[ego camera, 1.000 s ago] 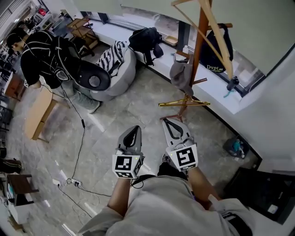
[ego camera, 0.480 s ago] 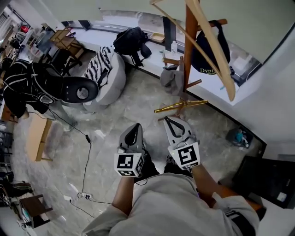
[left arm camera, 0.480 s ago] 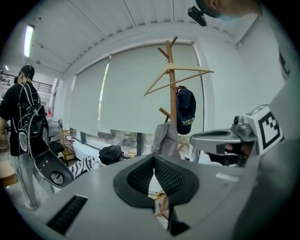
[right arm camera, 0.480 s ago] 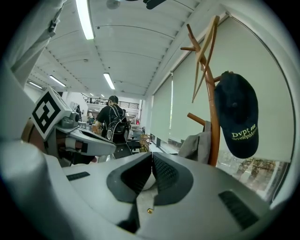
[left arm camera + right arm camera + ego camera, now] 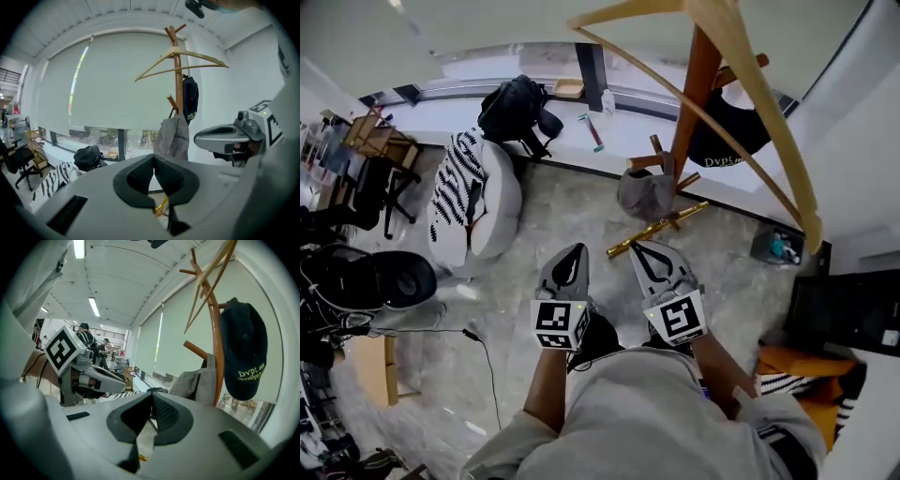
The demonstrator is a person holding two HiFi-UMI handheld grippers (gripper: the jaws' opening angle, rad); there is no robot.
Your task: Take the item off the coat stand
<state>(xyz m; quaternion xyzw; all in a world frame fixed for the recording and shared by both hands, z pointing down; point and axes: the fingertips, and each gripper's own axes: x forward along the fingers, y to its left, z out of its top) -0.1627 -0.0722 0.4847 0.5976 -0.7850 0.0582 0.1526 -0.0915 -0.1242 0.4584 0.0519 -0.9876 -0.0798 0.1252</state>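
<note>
**A:** What is different from a second back?

**B:** The view has swung onto the coat stand [image 5: 697, 80]. It stood off at the upper right. Now its pole rises almost straight ahead of both grippers, and the person in black [image 5: 328, 281] has slid to the left edge. (My guess is that the wearer has turned and stepped closer.)

**A:** And the grippers themselves?

**B:** Nothing new there. The left gripper [image 5: 578, 250] and the right gripper [image 5: 637, 247] sit side by side, low in front of the body. Each has its jaws pressed fully together with nothing between them.

**A:** Where is the thing to take off?

**B:** Everything is still on the stand. A dark cap [image 5: 727, 141] hangs from an upper peg on the far side of the pole. A grey cloth item [image 5: 646, 193] hangs from a lower peg, nearer the grippers, and a wooden hanger [image 5: 750, 89] is hooked at the top. The task doesn't say which one is meant, and I can't tell from here.

**A:** So what does the shift mean?

**B:** I read it as the approach. The stand is now squarely in front, but both grippers are well apart from everything on it. A gripper would have to open its jaws and rise to a peg. The grey cloth item looks like the nearest reach.
</note>
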